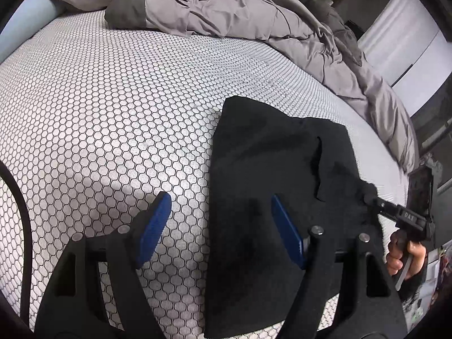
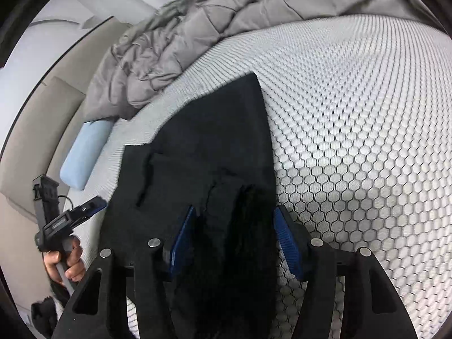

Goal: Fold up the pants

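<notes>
My left tongs (image 1: 220,226) stand wide open with nothing between the pads: one blue pad hangs over bare bed, the other over the near left edge of the pants (image 1: 276,175). My right tongs (image 2: 234,237) are open too, straddling a raised ridge of black cloth; whether the pads press on it I cannot tell, but a gap shows on each side, so I judge it not gripped.

The step in hand looks like taking hold of the near end to fold it over. To do that well, I should bring each pair of tongs down on one near corner, catching every layer in one bite, not just the top sheet. Then lift both ends level and together, so the fold lands square and the far edge does not drag across the bed.

The pants lie on the mattress (image 1: 113,113), which has a white cover printed with a black honeycomb pattern. They are black, matte, already narrowed to a long strip running from near to far, with a stepped far edge and a slit or pocket seam on the side away from the open mattress. A rumpled grey duvet (image 1: 226,8) is heaped at the far side, well apart from the pants.
</notes>
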Action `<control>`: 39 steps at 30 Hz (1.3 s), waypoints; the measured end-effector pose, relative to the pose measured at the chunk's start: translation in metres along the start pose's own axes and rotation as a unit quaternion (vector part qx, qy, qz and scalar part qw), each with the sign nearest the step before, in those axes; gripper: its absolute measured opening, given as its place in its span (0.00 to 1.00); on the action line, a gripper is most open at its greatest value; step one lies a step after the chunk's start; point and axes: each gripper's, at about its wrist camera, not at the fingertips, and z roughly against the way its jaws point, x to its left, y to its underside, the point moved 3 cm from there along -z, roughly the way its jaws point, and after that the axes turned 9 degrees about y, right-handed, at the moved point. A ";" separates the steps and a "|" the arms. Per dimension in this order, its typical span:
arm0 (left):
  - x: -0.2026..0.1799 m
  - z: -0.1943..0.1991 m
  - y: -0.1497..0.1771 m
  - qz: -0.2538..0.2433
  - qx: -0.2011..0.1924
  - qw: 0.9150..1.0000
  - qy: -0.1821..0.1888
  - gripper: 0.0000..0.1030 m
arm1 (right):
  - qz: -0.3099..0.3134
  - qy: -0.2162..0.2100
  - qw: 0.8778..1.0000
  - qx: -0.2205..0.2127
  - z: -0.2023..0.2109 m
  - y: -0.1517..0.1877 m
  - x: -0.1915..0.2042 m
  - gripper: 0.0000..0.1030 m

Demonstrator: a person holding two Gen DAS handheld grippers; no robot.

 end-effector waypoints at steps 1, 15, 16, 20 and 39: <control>0.000 -0.004 -0.002 -0.002 0.002 1.000 -0.003 0.68 | 0.000 0.001 1.000 -0.002 -0.004 -0.004 0.002 0.50; -0.014 -0.042 0.003 -0.032 0.026 0.999 -0.035 0.68 | 0.050 0.078 0.995 -0.026 -0.002 -0.013 0.013 0.55; -0.015 -0.041 0.003 -0.030 0.025 0.999 -0.036 0.68 | 0.046 0.068 0.996 -0.035 0.007 -0.013 0.014 0.55; -0.015 -0.034 0.005 -0.037 0.019 0.998 -0.037 0.68 | 0.049 -0.003 0.998 -0.051 0.034 0.000 0.015 0.54; -0.017 -0.032 0.011 -0.053 0.029 0.997 -0.043 0.68 | 0.097 0.077 0.992 -0.029 -0.008 -0.001 0.022 0.27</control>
